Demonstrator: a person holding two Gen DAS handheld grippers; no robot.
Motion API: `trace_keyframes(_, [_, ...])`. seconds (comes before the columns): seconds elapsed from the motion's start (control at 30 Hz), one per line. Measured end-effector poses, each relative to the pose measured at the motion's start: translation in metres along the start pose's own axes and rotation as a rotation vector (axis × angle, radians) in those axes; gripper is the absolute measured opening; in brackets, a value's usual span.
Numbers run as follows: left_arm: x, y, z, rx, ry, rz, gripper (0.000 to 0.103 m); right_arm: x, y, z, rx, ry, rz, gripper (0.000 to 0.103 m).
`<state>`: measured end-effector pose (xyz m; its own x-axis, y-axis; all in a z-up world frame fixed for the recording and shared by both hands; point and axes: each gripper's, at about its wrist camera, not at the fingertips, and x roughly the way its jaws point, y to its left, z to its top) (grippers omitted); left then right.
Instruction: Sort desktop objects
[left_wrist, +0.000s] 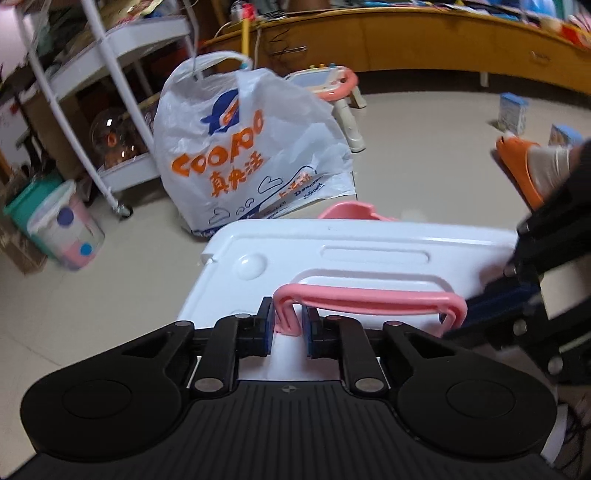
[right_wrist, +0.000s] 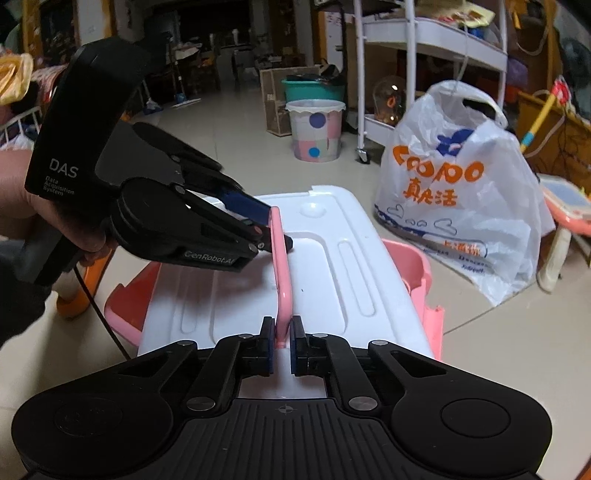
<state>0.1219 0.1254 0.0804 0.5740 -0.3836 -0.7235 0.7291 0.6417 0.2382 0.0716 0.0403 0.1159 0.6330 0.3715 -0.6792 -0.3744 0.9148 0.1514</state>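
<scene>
Standing raised above the white lid (right_wrist: 325, 254), the pink handle (right_wrist: 280, 266) is gripped at both ends. The lid sits on a pink box (right_wrist: 421, 269) on the floor (right_wrist: 480, 362), the box rim showing past the lid's edges. The right gripper (right_wrist: 282, 345) has its blue-padded fingers (right_wrist: 295, 347) clamped on the near upright of the handle, pointing along the bar. The left gripper (left_wrist: 288, 326) straddles the other upright; its fingers (left_wrist: 269, 325) stand a little apart around it, one pad touching, the other with a small gap. In the right wrist view the left gripper comes in from the left, tilted down, with a hand (right_wrist: 59, 221) wrapped round its black grip. A printed plastic bag (right_wrist: 461, 188) stands on the floor beyond the box, near a white trolley (right_wrist: 410, 55) and a spotted bin (right_wrist: 316, 129).
</scene>
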Motion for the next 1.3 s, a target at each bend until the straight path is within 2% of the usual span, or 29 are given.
trace_keyframes(0.2, [-0.008, -0.004, -0.005, 0.018, -0.004, -0.001, 0.014, -0.002, 0.001, 0.001, -0.019, -0.002, -0.021, 0.006])
trace_keyframes(0.47, [-0.026, 0.0, -0.014, -0.039, 0.012, 0.013, 0.014, -0.005, 0.002, 0.003, -0.045, -0.005, -0.049, 0.007])
trace_keyframes(0.73, [-0.038, -0.004, -0.022, -0.067, 0.035, 0.028, 0.013, 0.015, -0.007, 0.022, -0.057, -0.011, -0.074, 0.008])
trace_keyframes(0.87, [-0.043, -0.004, -0.021, -0.098, 0.024, 0.065, 0.013, 0.024, -0.008, 0.027, -0.049, -0.012, -0.081, 0.008])
trace_keyframes(0.97, [-0.043, 0.0, -0.021, -0.138, 0.035, 0.073, 0.013, 0.028, -0.009, 0.028, -0.046, -0.008, -0.082, 0.008])
trace_keyframes(1.3, [-0.035, 0.002, -0.029, -0.17, 0.071, 0.091, 0.013, 0.043, -0.013, 0.029, -0.038, 0.009, -0.08, 0.008])
